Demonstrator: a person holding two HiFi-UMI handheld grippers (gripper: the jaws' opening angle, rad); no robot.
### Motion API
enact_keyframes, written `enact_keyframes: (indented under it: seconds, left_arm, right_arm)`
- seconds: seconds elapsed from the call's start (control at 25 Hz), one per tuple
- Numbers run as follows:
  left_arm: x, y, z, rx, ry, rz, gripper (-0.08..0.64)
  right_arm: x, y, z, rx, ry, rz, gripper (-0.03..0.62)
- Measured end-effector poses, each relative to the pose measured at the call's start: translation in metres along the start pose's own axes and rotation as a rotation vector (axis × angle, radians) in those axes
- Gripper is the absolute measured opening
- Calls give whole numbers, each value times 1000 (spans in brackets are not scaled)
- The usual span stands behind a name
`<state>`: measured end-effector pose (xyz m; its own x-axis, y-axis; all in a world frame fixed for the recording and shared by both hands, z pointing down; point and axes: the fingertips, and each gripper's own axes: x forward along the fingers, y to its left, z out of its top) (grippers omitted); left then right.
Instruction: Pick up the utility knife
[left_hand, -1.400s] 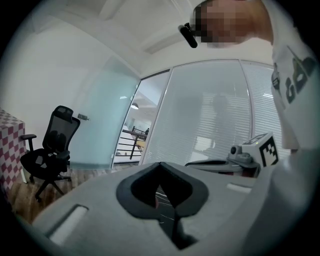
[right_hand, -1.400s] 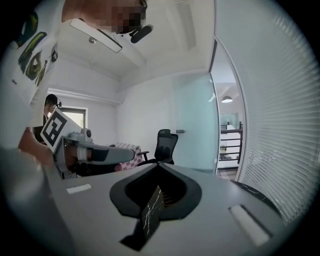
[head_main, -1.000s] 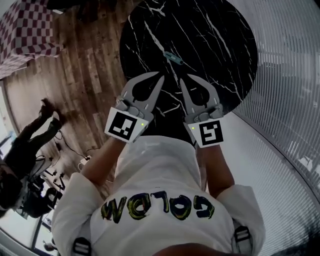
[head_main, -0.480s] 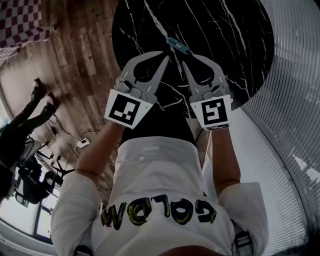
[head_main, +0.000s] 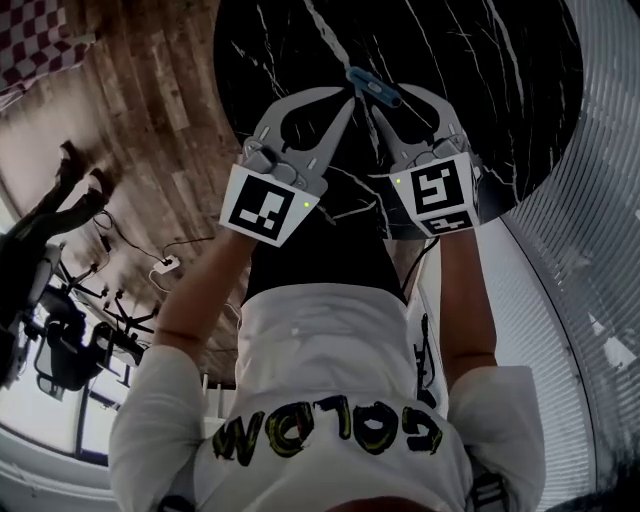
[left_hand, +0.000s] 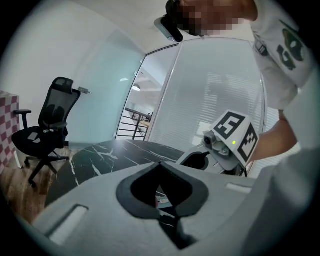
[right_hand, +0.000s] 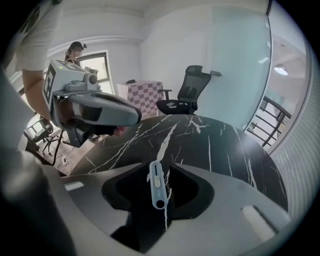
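A slim grey-blue utility knife lies flat on the round black marble table. My right gripper points steeply down at it and its jaws are opening. In the right gripper view the knife shows lengthwise in the gap between the jaws of the right gripper; the pads do not press on it. My left gripper hovers just left of the knife, jaws shut and empty. In the left gripper view its tips meet, with the right gripper's marker cube beyond.
Wooden floor lies left of the table, with cables and a power strip on it. A black office chair and a checkered box stand beyond the table. Ribbed glass walls close the right side.
Both grippers have come down and forward over the table to the knife. The right gripper has tipped downward and its jaws have spread apart.
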<state>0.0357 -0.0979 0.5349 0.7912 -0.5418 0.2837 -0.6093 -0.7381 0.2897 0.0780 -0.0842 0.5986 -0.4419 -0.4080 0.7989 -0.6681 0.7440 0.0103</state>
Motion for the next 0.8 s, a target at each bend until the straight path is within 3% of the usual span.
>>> enact_keyframes:
  seconds: [0.28,0.8]
  left_arm:
    - [18,11,-36,-19,33,-20,5]
    - [22,17,-53,-38,35,-36,4]
  right_arm:
    - [36,-1,-29,-8,108,47,152]
    - [62,3,-51,-52,217,101,170]
